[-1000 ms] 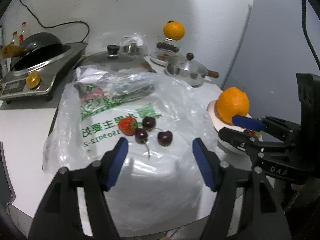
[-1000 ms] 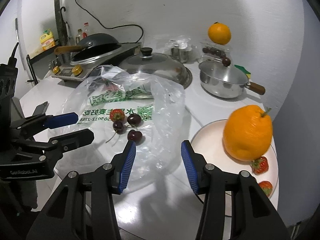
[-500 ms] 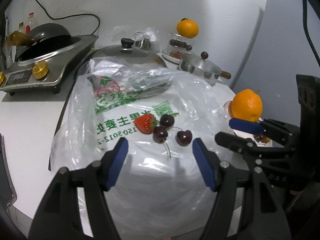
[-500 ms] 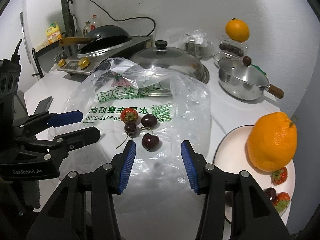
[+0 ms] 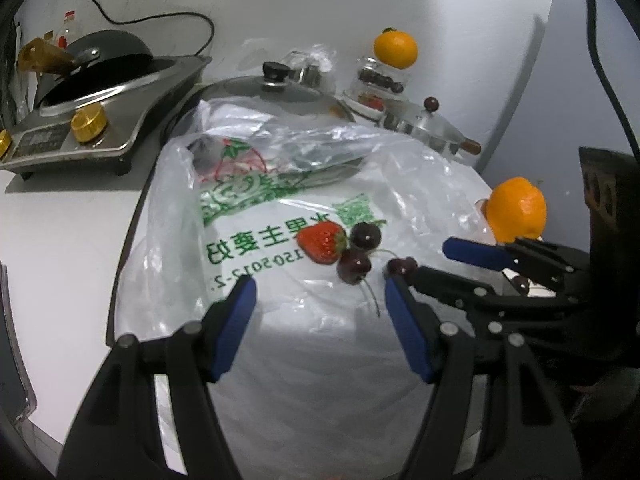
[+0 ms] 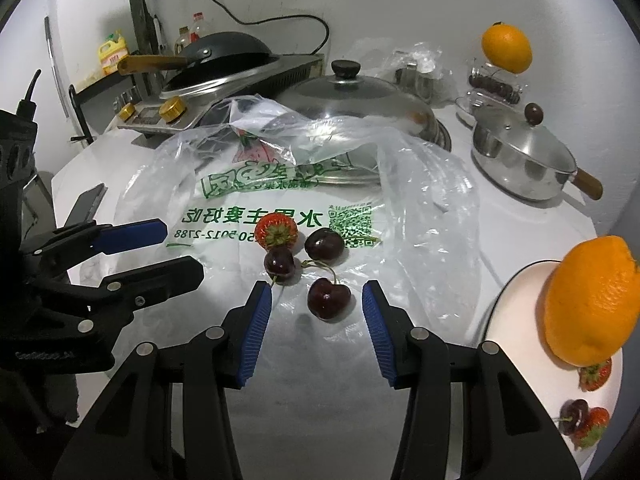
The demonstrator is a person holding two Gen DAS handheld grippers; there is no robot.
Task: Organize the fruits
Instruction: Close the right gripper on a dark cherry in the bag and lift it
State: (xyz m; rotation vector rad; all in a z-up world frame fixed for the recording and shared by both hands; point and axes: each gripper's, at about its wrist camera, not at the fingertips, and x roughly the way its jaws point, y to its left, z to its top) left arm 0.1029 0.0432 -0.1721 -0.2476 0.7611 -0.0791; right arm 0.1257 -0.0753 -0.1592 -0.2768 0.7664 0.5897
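Your right gripper stands with its pads apart and nothing clamped; the nearest cherry lies just ahead of it, between the two pad tips but not touched by either. Your left gripper is also apart and empty, with the fruit cluster just beyond its tips.

**Hazards**

- The cherry is round and rests on a loose plastic bag. If one pad arrives first, the cherry will likely roll away from the gripper rather than seat between the pads.
- The film is slack. A low approach could pinch the bag along with the fruit and drag the other pieces with it.
- The cherry's stem runs toward the two cherries beyond it; it may snag them on lift.
- The left gripper's fingers lie close to the left of the cluster. Converging on the same fruit risks a collision.
- Excess closing force would likely bruise soft fruit.

**Count, right wrist view**

- On the bag, ahead of the right gripper: one strawberry, three cherries.
- On the plate, to the right of the gripper: one orange, two strawberries, one cherry visible.
- Far right, at the back of the worktop: one orange on a clear container of dark fruit, too small to count.
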